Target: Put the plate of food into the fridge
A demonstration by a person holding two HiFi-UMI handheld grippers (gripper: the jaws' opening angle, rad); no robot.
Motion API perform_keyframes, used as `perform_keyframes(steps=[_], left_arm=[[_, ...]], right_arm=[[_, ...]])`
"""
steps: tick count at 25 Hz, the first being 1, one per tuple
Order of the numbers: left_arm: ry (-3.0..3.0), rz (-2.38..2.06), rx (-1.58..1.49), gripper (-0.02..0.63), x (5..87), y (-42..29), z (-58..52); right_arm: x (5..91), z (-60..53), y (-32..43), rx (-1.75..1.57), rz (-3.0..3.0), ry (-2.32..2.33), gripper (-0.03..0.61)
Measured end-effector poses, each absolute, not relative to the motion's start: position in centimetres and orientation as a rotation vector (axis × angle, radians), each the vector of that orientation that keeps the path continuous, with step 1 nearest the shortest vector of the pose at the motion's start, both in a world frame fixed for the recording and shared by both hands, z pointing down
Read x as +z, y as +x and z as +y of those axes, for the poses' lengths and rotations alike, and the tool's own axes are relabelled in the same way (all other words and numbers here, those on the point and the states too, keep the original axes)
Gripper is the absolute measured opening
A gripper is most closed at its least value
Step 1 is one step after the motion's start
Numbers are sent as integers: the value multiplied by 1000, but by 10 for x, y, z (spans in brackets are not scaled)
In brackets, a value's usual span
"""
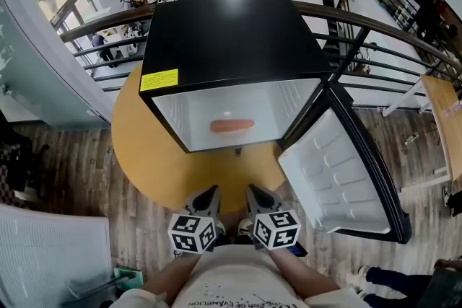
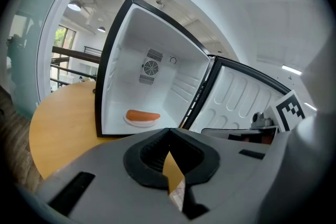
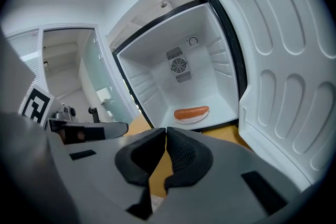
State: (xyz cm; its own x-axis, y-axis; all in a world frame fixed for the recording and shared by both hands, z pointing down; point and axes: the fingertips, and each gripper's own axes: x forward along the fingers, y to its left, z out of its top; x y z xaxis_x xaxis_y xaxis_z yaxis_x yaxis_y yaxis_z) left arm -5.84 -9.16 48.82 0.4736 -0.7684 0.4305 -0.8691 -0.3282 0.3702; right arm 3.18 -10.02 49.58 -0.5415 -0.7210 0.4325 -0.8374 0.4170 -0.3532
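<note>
Black fridge on round wooden table, white-lined door wide open, white plate with orange sausage on fridge floor, left gripper and right gripper side by side before it, jaws together, empty

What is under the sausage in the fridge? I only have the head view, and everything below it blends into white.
Observer: A white plate. The sausage lies on it, and it sits on the floor of the fridge.
Operator: Is anything being held right now?
Observer: Not on the left. The left gripper has its jaws meeting at the tips with nothing between them.
Operator: And the other one?
Observer: The same for the right gripper: jaws together, empty.
</note>
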Motion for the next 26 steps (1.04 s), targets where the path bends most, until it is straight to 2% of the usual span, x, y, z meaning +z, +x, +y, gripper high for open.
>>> perform_keyframes(steps=[26], left_arm=[[2150, -1352, 272, 25, 493, -58, -71]], right_arm=[[502, -83, 22, 801, -2444, 1300, 26]])
